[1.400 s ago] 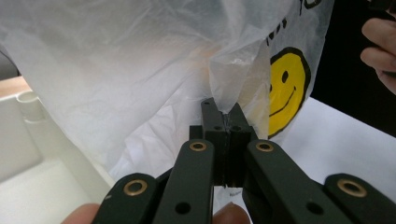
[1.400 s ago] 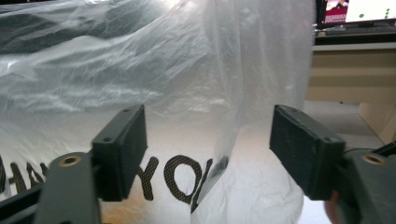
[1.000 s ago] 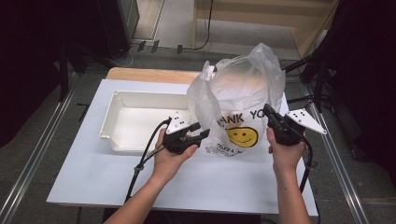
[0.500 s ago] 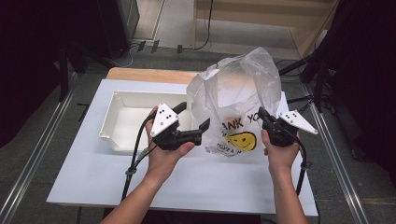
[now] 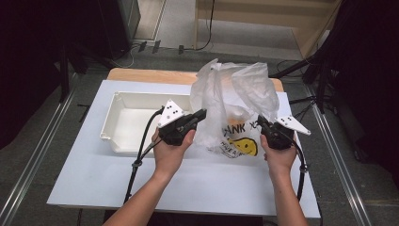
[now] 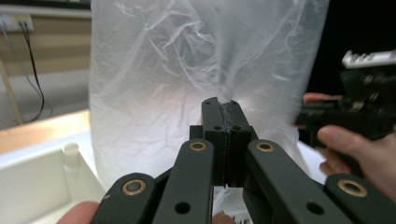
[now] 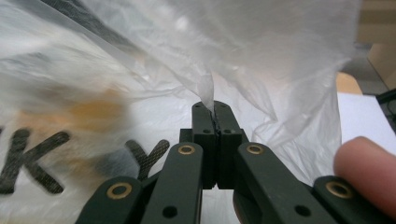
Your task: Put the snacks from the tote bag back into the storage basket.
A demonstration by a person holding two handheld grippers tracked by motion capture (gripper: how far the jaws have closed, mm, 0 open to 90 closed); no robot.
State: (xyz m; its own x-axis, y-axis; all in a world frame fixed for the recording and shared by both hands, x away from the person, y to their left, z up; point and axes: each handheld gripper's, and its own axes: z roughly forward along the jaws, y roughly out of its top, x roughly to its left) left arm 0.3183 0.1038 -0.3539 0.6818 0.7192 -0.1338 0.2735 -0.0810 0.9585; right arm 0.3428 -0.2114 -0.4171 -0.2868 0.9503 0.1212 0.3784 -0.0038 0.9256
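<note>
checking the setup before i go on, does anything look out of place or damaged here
Nothing stands out. The plastic bag is crumpled but shows no tear, pinched by the left gripper and the right gripper, both with jaws closed on its film. The white bin sits square and upright on the table.

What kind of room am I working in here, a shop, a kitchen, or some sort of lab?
Most likely a lab or recording workspace, not a shop. The white table sits between metal floor rails, black curtains hang at the sides, and cables run across the floor behind it.
</note>
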